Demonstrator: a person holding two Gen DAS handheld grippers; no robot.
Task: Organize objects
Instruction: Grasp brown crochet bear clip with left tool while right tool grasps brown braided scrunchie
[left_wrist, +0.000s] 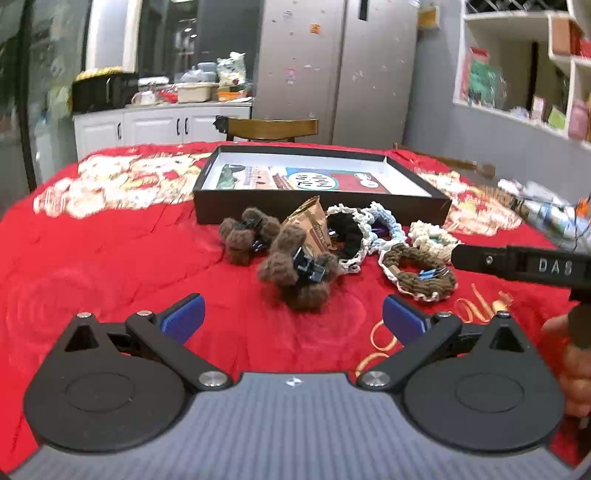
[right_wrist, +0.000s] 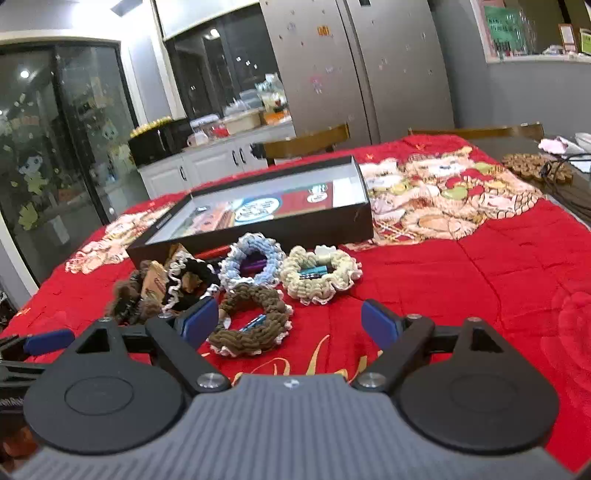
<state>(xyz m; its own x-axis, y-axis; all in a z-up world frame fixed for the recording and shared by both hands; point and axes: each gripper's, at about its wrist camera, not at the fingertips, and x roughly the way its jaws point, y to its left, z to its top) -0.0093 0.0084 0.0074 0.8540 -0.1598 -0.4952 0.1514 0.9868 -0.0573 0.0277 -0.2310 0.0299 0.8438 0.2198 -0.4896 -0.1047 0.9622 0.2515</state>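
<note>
On the red-quilted worktop (left_wrist: 110, 266), crocheted yarn scrunchies (right_wrist: 321, 275) and brown fuzzy hair clips (left_wrist: 295, 273) lie heaped just before the shallow black box (left_wrist: 321, 206), seemingly none inside. Left hand-held gripper (left_wrist: 293, 319) and right hand-held gripper (right_wrist: 290, 319) both gape wide, empty. Step: first pick pending; next, close on one item.

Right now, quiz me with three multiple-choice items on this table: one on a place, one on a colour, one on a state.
1. Where do the crocheted scrunchies lie?
A. inside the black box
B. on the red cloth in front of the box
C. on the chair

2. What colour are the gripper pads?
A. blue
B. green
C. white

3. How is the left hand-held gripper?
A. shut on a scrunchie
B. shut and empty
C. open

Key: 1 B, the brown scrunchie and cream scrunchie lie before the black box; 2 A, each pad is blue; 3 C, the left hand-held gripper stands wide apart, holding nothing.
</note>
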